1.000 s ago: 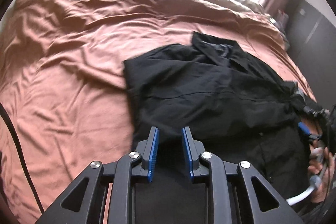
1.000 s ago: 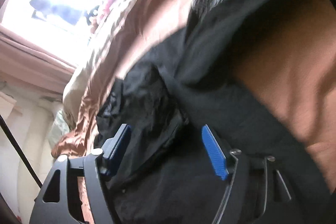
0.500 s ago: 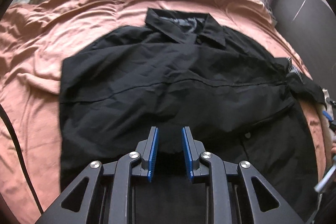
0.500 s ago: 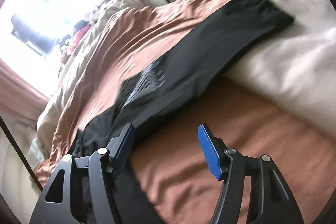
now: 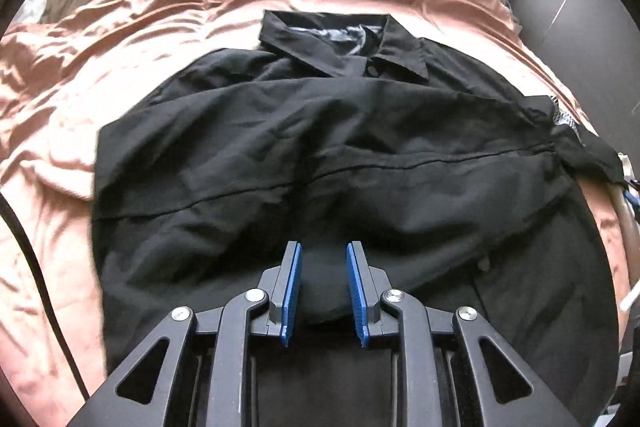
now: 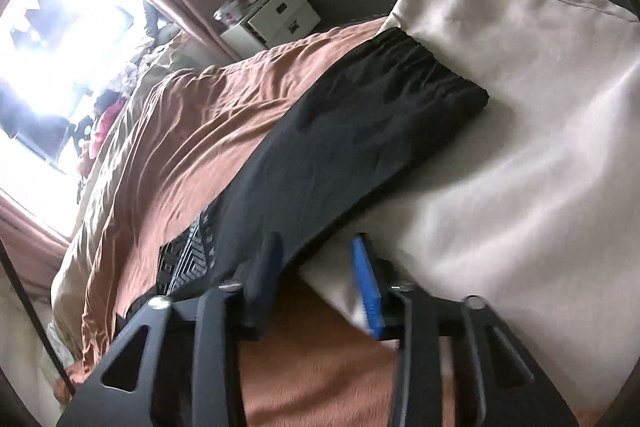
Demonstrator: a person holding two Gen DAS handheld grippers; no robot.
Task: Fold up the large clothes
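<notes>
Here, a black collared shirt [image 5: 328, 155] lies spread on a bed covered by a rust-orange sheet [image 5: 132, 39], its collar toward twelve o'clock in the left wrist view. The left gripper [image 5: 323, 291] hovers at six o'clock over the shirt's lower part, jaws slightly parted; whether any cloth is pinched between them cannot be told. In the right wrist view, the right gripper [image 6: 320, 287] has jaws closing with nothing between them. Just beyond them, folded black trousers [image 6: 360, 139] stretch toward one o'clock, resting partly on a cream pillow [image 6: 520, 147] at three o'clock.
</notes>
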